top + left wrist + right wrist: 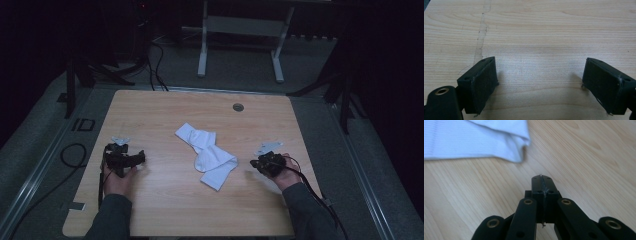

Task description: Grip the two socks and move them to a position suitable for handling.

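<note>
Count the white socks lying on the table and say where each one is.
2. One white sock lies mid-table toward the far side; the other white sock overlaps its near end, angling toward the right gripper. More could hide beneath.

Dim, murky high view; gripper views brighter, the white cloth (476, 140) perhaps slightly blurred.

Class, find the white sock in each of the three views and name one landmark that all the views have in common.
High view: white sock at table centre, between the two grippers.
Left gripper view: not in it; bare wood lies between the open jaws.
Right gripper view: its edge at upper left, beyond the shut jaws.
Shared landmark: the light wooden tabletop.
</note>
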### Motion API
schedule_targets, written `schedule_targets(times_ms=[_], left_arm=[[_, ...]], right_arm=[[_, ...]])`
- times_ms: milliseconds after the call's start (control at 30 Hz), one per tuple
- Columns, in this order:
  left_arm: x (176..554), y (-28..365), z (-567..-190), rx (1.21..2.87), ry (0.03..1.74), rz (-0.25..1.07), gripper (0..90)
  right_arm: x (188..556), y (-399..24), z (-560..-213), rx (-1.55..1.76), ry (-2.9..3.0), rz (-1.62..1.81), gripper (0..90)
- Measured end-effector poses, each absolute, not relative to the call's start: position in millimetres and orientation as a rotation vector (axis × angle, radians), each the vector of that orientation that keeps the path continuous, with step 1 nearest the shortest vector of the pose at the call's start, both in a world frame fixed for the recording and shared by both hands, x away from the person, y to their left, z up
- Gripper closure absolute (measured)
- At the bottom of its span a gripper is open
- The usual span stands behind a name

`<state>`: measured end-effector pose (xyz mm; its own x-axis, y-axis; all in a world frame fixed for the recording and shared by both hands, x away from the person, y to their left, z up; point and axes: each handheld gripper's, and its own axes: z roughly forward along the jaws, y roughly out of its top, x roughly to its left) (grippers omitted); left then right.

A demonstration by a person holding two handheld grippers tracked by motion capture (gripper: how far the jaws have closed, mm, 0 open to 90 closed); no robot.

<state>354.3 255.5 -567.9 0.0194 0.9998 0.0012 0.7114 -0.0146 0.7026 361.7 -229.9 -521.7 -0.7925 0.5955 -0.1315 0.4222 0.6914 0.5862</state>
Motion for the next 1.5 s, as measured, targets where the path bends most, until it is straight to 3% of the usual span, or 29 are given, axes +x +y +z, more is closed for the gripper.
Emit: schedule_targets(times_ms=[833, 1500], left_arm=[[354, 256, -568, 1.78, 1.745, 0.718, 12.5], [354, 256, -568, 1.779, 1.745, 0.718, 12.5]], right_arm=[[372, -167, -540, 0.667, 2.666, 0.762, 89.6], [330, -142, -544, 0.541, 2.771, 0.85, 86.2]])
